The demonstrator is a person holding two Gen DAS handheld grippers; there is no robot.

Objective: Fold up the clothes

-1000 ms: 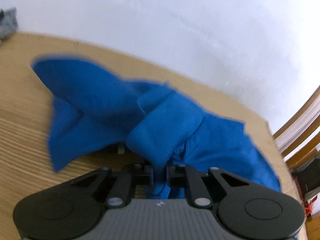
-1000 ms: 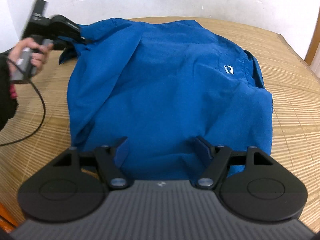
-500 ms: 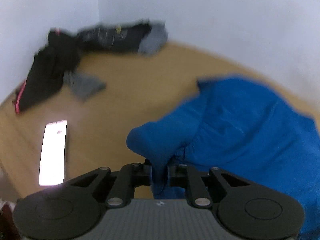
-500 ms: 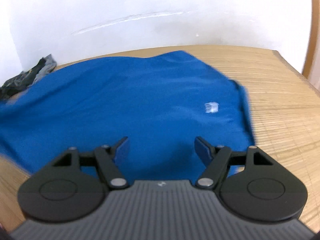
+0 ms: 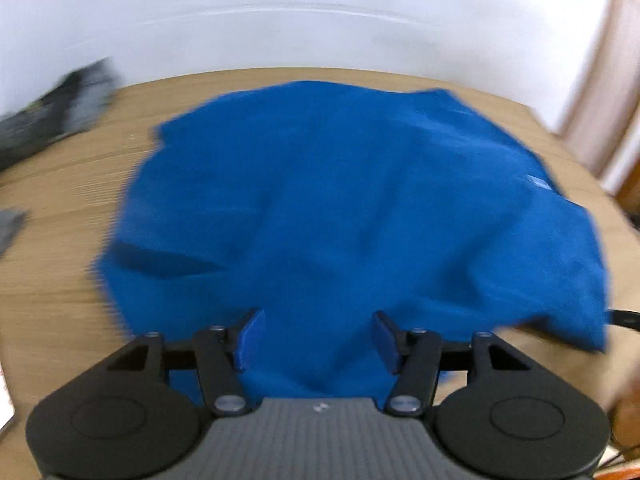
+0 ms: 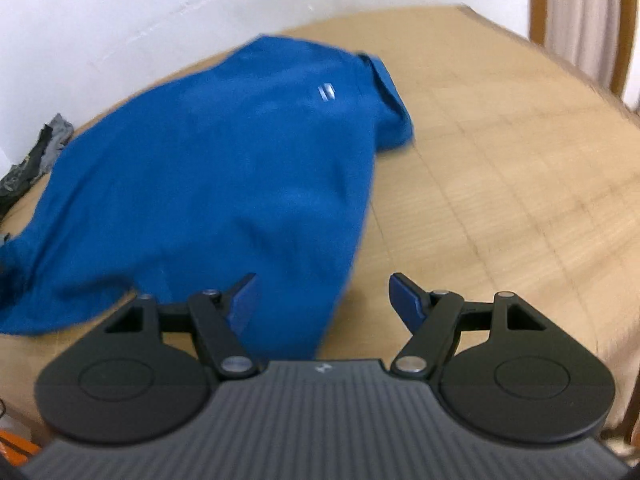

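A blue shirt (image 5: 360,208) lies spread on the wooden table, with a small white logo near its right side. It also shows in the right wrist view (image 6: 224,168), logo toward the far end. My left gripper (image 5: 318,338) is open and empty just above the shirt's near edge. My right gripper (image 6: 322,300) is open and empty over the shirt's near right edge, with bare table under its right finger. Both views are blurred by motion.
The wooden table (image 6: 500,168) has bare surface to the right of the shirt. A pile of dark and grey clothes (image 5: 60,112) lies at the far left by the white wall, also in the right wrist view (image 6: 36,156). A wooden frame (image 6: 536,0) stands far right.
My left gripper has let go of the blue fabric and opened, swinging round to face the spread shirt. My right gripper stayed open and shifted right, toward the shirt's edge.
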